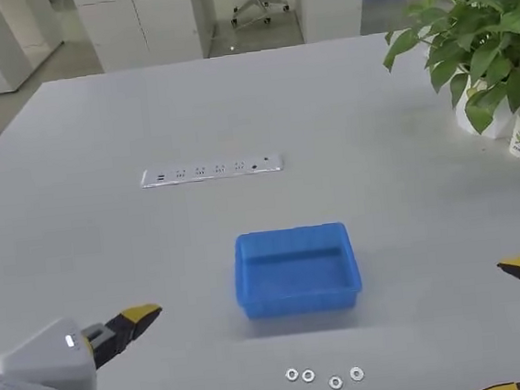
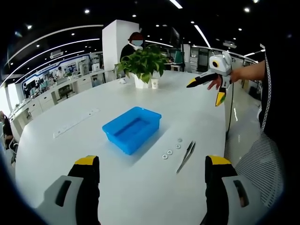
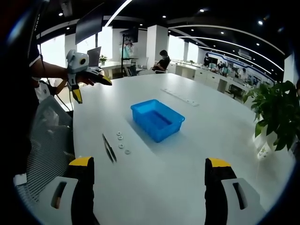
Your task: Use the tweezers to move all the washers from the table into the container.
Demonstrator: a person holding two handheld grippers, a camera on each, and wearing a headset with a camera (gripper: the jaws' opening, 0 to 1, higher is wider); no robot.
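Room: open-plan office, white tabletop (image 1: 108, 246), power strip (image 1: 212, 170) farther back, potted plant (image 1: 475, 36) at the far right corner.
Container: blue container (image 1: 296, 270), mid-tabletop, open top, looks empty.
Washers: four washers (image 1: 308, 376) in a loose row on the tabletop, near the container on the person's side, none inside it.
Tweezers: tweezers (image 2: 186, 156) lie flat just beside the washers, on the side away from the container, apart from them.
Left gripper: left gripper (image 2: 151, 164) jaws wide apart, nothing between them, held above the tabletop and well apart from the tweezers.
Right gripper: right gripper (image 3: 150, 164) jaws also wide apart and empty, raised off to the other side.
Stage: judged as the start, since the tool is untouched and no washer has been moved.
Handling, tweezers: likely thin springy metal, light and slick, low to the surface. Best taken across both arms around mid-length so a squeeze closes the tips; a grip too near the tips would block them.
Handling, washers: tiny, flat, hard, light. Probably skid when nudged, so pinch the rim one at a time.
Risk: tweezers rotating in the jaws, or a washer flicking away.
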